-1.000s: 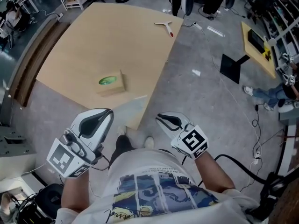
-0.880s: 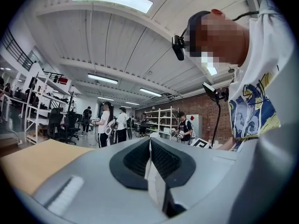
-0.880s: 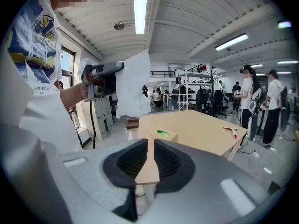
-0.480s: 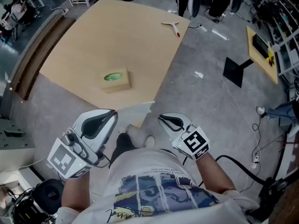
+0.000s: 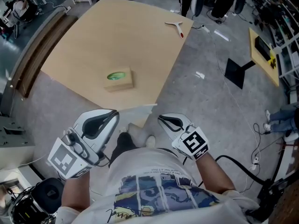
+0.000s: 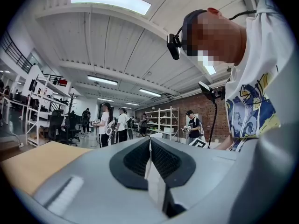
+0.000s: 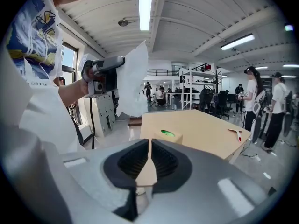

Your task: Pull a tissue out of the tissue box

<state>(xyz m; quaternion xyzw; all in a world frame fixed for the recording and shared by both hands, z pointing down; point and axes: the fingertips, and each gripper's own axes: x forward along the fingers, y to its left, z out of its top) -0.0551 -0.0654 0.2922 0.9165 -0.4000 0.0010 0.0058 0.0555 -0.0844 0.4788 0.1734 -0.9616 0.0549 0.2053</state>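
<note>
Fingers [image 6: 133, 158] of the left gripper [image 5: 111, 114] are pressed together on a thin white tissue [image 7: 133, 78], well clear of the tan cardboard tissue box with the green oval slot [image 5: 119, 79] on the light wooden table [image 5: 93, 36]. I'd judge a firm, steady pinch is all this step needs. On the right gripper [image 5: 162, 119] the fingers meet on nothing, also well short of the box.

The head view looks down from high. The right gripper view looks low across the table [image 7: 205, 125]. Both see the tissue box [image 5: 119, 80].
</note>
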